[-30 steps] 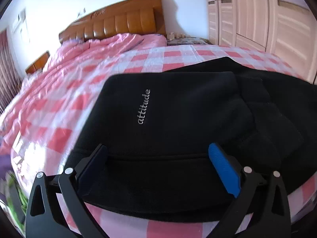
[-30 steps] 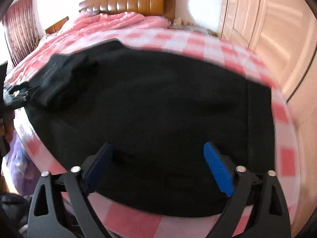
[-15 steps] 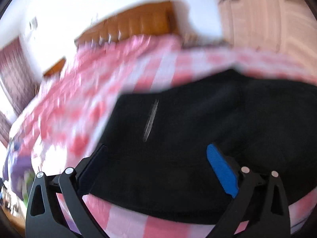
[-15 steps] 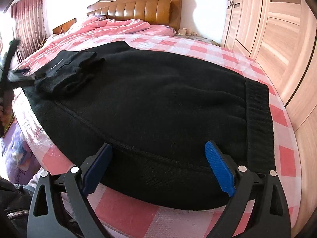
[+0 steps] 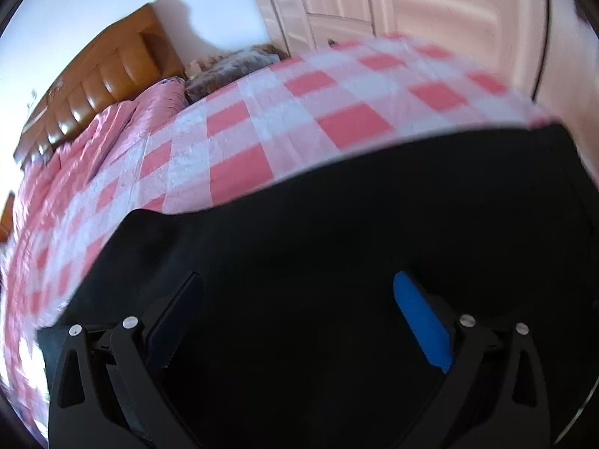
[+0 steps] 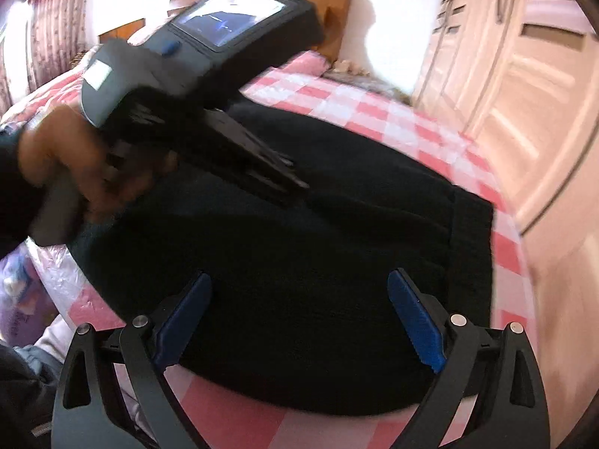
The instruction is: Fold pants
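Black pants (image 6: 299, 254) lie folded on the pink checked bed, their ribbed waistband (image 6: 472, 247) toward the right edge. In the left wrist view the pants (image 5: 337, 232) fill the lower half. My left gripper (image 5: 299, 314) hovers open just above the black cloth, nothing between its fingers. The right wrist view shows that left gripper (image 6: 284, 179) from outside, held by a hand (image 6: 71, 164), its black fingers pointing over the middle of the pants. My right gripper (image 6: 299, 314) stands open over the near edge of the pants.
The checked bedspread (image 5: 299, 119) runs back to a wooden headboard (image 5: 97, 78) with a pink quilt (image 5: 93, 142) in front. Pale wardrobe doors (image 6: 524, 75) stand close on the right. Purple bags (image 6: 18, 292) lie by the bed's left side.
The left gripper has swung quickly to the right, from the folded leg end with the lettering to the middle of the pants, entering the right wrist view. The right gripper has barely moved.
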A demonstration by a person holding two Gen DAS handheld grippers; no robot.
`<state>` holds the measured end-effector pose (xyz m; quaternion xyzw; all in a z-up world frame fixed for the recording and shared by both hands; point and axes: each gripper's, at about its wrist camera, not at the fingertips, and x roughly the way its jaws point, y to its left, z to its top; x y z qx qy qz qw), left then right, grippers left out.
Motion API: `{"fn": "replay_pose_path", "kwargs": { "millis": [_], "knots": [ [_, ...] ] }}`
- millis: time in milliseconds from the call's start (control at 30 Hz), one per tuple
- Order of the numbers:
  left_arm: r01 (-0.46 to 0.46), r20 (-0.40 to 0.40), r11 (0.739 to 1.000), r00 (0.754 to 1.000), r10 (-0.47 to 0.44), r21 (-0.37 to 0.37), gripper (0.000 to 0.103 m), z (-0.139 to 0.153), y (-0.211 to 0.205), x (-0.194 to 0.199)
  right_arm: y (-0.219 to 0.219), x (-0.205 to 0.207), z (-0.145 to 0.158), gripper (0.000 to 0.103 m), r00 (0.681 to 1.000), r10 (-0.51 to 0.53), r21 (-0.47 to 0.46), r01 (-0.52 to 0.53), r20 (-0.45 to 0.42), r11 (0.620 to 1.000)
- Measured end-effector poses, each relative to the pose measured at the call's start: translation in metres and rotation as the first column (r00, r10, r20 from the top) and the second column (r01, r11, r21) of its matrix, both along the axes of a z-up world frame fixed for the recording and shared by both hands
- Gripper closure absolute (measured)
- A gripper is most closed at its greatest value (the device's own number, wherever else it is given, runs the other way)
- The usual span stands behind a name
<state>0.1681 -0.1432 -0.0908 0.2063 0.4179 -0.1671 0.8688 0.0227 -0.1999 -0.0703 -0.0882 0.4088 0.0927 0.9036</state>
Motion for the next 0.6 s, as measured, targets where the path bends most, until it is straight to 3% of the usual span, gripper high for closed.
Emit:
{"fn": "replay_pose_path", "kwargs": {
  "millis": [133,200,267,333,433,533,600],
  "knots": [
    [-0.029,-0.071,0.992,0.997,0.02,-0.12,0.001,-0.007,0.017,0.011,-0.026,0.021,-0.008,0.011,0.995,0.016,0.157,-0.001,-0.094,0.988],
    [-0.048,-0.102,0.986,0.994,0.032,-0.161,0.001,-0.009,0.023,0.014,-0.032,0.018,-0.008,0.011,0.996,0.024,0.196,-0.007,-0.088,0.981],
    [-0.047,-0.094,0.987,0.995,0.032,-0.152,0.001,-0.01,0.019,0.013,-0.035,0.007,-0.004,0.011,0.997,0.023,0.201,-0.008,-0.069,0.979],
    [-0.047,-0.087,0.988,0.996,0.034,-0.148,0.001,-0.01,0.017,0.014,-0.049,-0.011,0.015,0.011,1.0,-0.023,0.271,0.026,-0.018,0.962],
    [-0.047,-0.087,0.987,0.996,0.034,-0.155,0.001,-0.01,0.018,0.014,-0.096,-0.046,0.036,0.011,0.993,-0.118,0.44,0.095,0.025,0.893],
    [-0.048,-0.079,0.987,0.996,0.036,-0.151,0.001,-0.01,0.017,0.013,-0.133,-0.073,0.025,0.011,0.97,-0.234,0.539,0.229,-0.06,0.811],
    [-0.048,-0.072,0.988,0.997,0.038,-0.147,0.001,-0.009,0.017,0.012,-0.139,-0.085,0.011,0.011,0.957,-0.262,0.562,0.287,-0.126,0.776]
  ]
}}
